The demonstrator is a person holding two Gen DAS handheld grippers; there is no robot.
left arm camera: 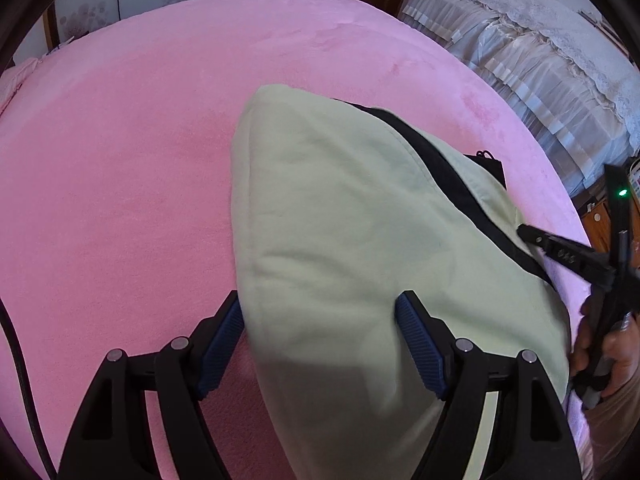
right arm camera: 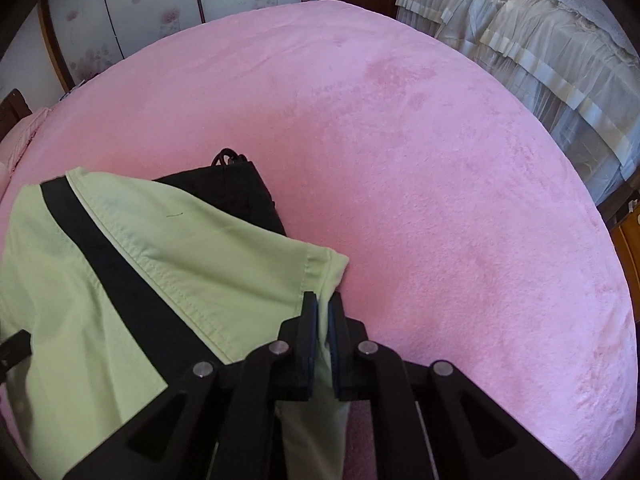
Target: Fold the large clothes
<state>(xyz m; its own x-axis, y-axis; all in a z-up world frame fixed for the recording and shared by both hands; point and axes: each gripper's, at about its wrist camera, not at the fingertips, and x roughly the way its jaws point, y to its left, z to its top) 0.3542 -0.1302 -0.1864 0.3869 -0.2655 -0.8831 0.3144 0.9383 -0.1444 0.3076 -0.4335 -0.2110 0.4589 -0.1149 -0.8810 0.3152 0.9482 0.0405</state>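
Observation:
A light green garment point(left arm camera: 340, 220) with a black stripe point(right arm camera: 112, 264) lies in a folded bundle on the pink bed cover point(left arm camera: 120, 160). A black part with a cord point(right arm camera: 240, 192) sticks out from under it. My left gripper point(left arm camera: 320, 320) stands wide open over the near end of the bundle, with green cloth lying between its blue pads point(left arm camera: 418, 346). My right gripper point(right arm camera: 323, 312) is shut on the hemmed corner of the green garment point(right arm camera: 180, 264), and cloth hangs down between its fingers. In the left wrist view the right gripper point(left arm camera: 528, 236) shows at the right edge, held by a hand point(left arm camera: 616, 352).
The pink bed cover point(right arm camera: 440, 200) stretches far beyond and to the right of the garment. White lace-covered furniture point(left arm camera: 540, 60) stands along the right. Floral sliding panels point(right arm camera: 140, 8) and a wooden door lie behind the bed. A pink pillow point(left arm camera: 12, 80) sits at the far left.

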